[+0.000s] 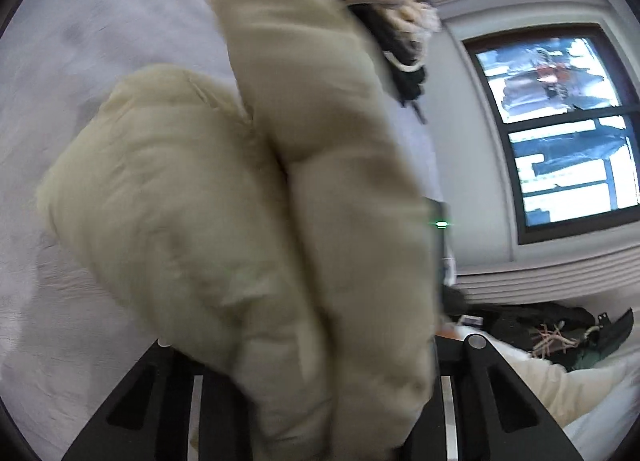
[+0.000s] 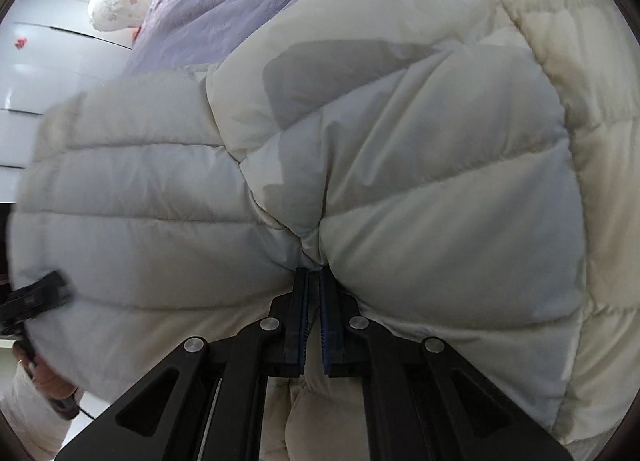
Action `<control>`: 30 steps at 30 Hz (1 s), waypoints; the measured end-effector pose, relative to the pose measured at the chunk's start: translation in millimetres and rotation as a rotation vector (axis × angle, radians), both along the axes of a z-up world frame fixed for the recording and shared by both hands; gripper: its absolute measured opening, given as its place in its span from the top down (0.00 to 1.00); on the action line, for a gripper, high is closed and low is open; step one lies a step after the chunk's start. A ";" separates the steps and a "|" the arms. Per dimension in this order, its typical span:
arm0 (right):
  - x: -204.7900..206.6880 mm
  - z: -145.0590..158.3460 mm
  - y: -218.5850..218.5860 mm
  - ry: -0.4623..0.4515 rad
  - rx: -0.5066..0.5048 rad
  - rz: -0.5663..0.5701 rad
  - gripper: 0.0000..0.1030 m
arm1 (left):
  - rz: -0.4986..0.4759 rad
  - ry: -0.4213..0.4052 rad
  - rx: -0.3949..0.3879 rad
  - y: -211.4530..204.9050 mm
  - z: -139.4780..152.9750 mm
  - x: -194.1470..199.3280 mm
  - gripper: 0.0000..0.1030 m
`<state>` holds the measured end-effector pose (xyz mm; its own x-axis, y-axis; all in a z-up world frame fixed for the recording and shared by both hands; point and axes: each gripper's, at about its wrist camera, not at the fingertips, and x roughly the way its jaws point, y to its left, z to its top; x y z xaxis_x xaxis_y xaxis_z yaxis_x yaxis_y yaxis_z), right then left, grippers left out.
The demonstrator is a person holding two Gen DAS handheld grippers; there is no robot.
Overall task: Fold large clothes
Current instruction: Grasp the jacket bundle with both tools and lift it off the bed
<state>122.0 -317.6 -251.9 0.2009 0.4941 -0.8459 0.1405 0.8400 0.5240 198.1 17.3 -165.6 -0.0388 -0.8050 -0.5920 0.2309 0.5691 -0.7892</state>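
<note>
Both tongs (image 2: 314,273) pinch the jacket (image 2: 360,141) edge.

A lilac bedspread (image 2: 224,1) covers the bed. A dark-framed window (image 1: 560,133) shows daylight, and a dark bag (image 1: 552,333) lies below it.

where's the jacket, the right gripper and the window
jacket (image 2: 400,165): right wrist view, on a quilted panel of its shell
right gripper (image 2: 314,281): right wrist view, midway between the fingertips pinching the jacket
window (image 1: 560,129): left wrist view, on the dark bar between its two panes
</note>
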 end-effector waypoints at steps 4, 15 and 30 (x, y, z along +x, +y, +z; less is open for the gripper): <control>-4.0 -6.5 -7.4 0.006 0.083 -0.018 0.98 | -0.057 -0.033 0.019 -52.4 23.8 -8.2 0.67; -8.3 -20.1 -45.7 0.054 0.332 -0.086 1.00 | -0.039 -0.055 0.088 -97.8 33.6 -27.1 0.67; -74.1 71.8 -172.8 -0.106 0.136 -0.251 0.98 | -0.065 -0.067 0.183 -144.5 49.2 -20.8 0.67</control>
